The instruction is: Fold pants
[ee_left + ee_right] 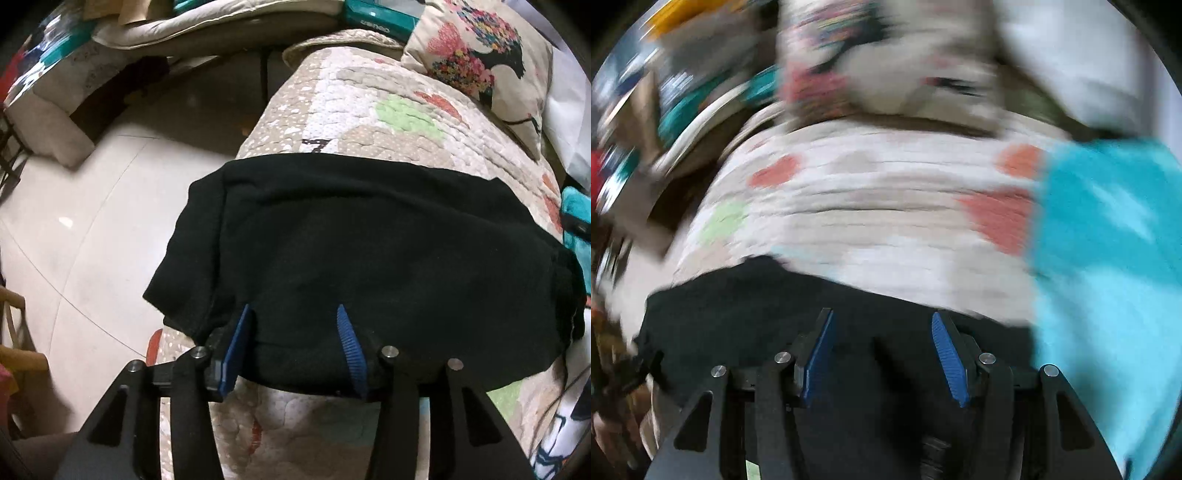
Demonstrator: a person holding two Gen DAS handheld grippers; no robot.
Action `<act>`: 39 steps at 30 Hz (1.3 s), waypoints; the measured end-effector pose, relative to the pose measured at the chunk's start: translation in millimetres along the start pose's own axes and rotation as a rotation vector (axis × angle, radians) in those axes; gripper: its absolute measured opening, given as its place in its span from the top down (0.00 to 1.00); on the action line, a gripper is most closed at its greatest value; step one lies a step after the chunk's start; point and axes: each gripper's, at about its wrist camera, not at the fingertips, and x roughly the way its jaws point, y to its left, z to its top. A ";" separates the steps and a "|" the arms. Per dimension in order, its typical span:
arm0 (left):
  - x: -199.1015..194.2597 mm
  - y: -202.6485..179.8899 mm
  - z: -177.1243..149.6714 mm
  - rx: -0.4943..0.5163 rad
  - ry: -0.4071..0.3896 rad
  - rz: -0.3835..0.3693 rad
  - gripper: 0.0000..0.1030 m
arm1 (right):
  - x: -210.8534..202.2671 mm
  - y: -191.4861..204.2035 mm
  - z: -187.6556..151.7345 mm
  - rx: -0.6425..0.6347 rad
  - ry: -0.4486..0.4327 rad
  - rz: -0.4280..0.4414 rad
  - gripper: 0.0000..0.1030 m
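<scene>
Lying folded across the near part of the quilted bed (369, 122), the black pants (362, 251) sit beneath both tongs. Left tongs (293, 325) gape over the near hem, pinching nothing. Right tongs (881, 328), blurred, gape too.

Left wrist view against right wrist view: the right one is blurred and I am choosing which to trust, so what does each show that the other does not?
Only the left wrist view shows the pale tiled floor and the whole outline of the folded black fabric pants.

Only the right wrist view shows the broad bright turquoise cloth, large, at its right edge; the left view catches only a sliver of turquoise.

Both show the pants on the beige patchwork quilt, the flower-printed cushion, and open blue-padded tongs over the black fabric, left tongs, right tongs.
</scene>
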 end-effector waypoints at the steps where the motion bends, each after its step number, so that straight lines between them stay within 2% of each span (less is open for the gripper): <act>1: 0.0 1.0 -0.8 -0.005 -0.005 -0.004 0.53 | 12.4 22.1 9.9 -0.062 0.010 0.023 0.43; 3: -0.6 1.8 -3.0 -0.010 -0.017 -0.007 0.53 | 34.9 56.8 23.6 -0.152 0.029 0.056 0.43; 8: -2.5 -1.3 -8.5 0.004 -0.047 0.011 0.52 | 86.5 96.6 32.5 -0.267 0.113 0.085 0.44; 10: -3.2 -4.1 -12.0 0.019 -0.064 0.026 0.52 | 96.1 101.9 31.3 -0.291 0.135 0.080 0.81; 11: -3.3 -6.2 -14.0 0.034 -0.073 0.037 0.52 | 95.5 100.2 32.9 -0.283 0.127 0.094 0.83; 12: -3.8 -7.1 -15.6 0.046 -0.078 0.046 0.52 | 94.8 97.5 36.4 -0.267 0.114 0.103 0.92; 15: -4.8 -9.3 -18.8 0.082 -0.081 0.064 0.51 | 97.4 86.2 50.6 -0.211 0.088 0.053 1.00; 16: -5.2 -8.2 -18.8 0.085 -0.079 0.060 0.51 | 101.0 81.7 56.1 -0.200 0.076 -0.008 1.00; 18: -6.1 -6.4 -17.1 0.076 -0.068 0.053 0.50 | 107.9 69.9 65.0 -0.159 0.071 -0.077 1.00; 20: -13.9 4.9 -12.2 0.008 -0.044 0.003 0.52 | 108.6 61.4 68.5 -0.138 0.062 -0.149 0.99; 21: -21.2 15.1 -8.5 -0.055 -0.047 -0.054 0.52 | 103.5 57.9 68.1 -0.127 0.048 -0.167 0.99; 23: -32.8 26.3 -2.6 -0.097 -0.096 -0.071 0.52 | 86.5 55.8 65.0 -0.114 0.030 -0.158 0.98; 24: -37.1 28.8 0.4 -0.101 -0.122 -0.069 0.52 | 74.9 57.6 60.4 -0.115 0.021 -0.160 0.94; 26: -33.6 26.4 5.1 -0.084 -0.111 -0.084 0.52 | 51.7 66.2 45.1 -0.135 -0.001 -0.137 0.78; 28: -16.8 17.2 3.7 -0.039 -0.038 -0.055 0.52 | 32.7 81.3 22.3 -0.154 -0.003 -0.053 0.44; 29: -4.8 12.2 2.7 0.003 0.014 -0.014 0.51 | 26.5 88.4 7.9 -0.159 0.011 -0.012 0.38; 31: -2.4 10.6 5.8 0.022 0.004 0.004 0.49 | 28.1 99.4 -15.1 -0.153 0.064 0.045 0.37; 33: -7.7 22.9 14.1 0.013 -0.034 0.101 0.50 | 30.3 99.8 -39.1 -0.128 0.109 0.061 0.37; 34: -8.2 36.0 18.0 -0.024 -0.042 0.170 0.50 | 29.8 97.7 -49.0 -0.121 0.118 0.050 0.37; 35: -7.5 53.0 21.6 -0.076 -0.041 0.202 0.45 | 29.8 93.4 -57.8 -0.114 0.126 0.034 0.37; 36: -5.0 71.1 26.0 -0.144 -0.022 0.178 0.38 | 30.5 88.1 -64.6 -0.100 0.135 0.021 0.37; 37: -0.2 91.1 27.9 -0.236 0.016 0.116 0.32 | 30.8 76.7 -72.7 -0.061 0.154 0.013 0.37; 39: 10.7 116.4 23.0 -0.379 0.077 0.004 0.32 | 30.1 60.7 -81.2 0.012 0.166 0.021 0.37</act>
